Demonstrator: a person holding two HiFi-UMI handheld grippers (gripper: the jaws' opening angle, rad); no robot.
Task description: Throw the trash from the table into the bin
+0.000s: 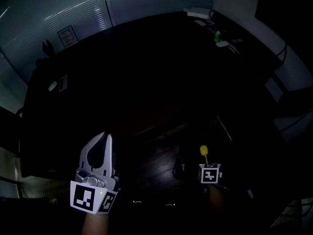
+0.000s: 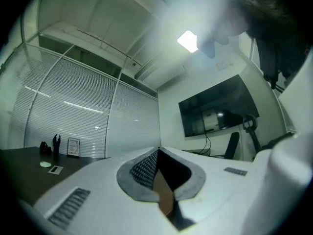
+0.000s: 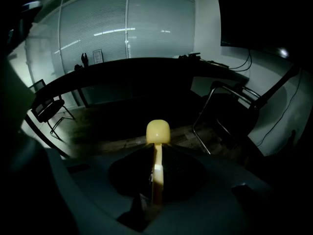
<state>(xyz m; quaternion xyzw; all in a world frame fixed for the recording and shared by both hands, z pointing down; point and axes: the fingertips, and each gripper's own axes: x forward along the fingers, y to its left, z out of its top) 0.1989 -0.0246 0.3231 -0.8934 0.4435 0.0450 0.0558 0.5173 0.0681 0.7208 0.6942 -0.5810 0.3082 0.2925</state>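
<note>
Yellow plastic spoon (image 3: 158, 131) clamped by its handle in my right gripper (image 3: 156, 155), jaws narrow, bowl sticking out to drop clean; it's off the table (image 1: 146, 58), near side, over floor; bin not in view; left gripper (image 1: 103, 142) closed, idle; brown sliver in its gap, unidentifiable.

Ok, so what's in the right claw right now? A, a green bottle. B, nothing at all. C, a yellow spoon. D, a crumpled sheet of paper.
C: in the right gripper view the right claw is shut on the stem of the yellow spoon, whose rounded head sticks out past the tips.
</note>
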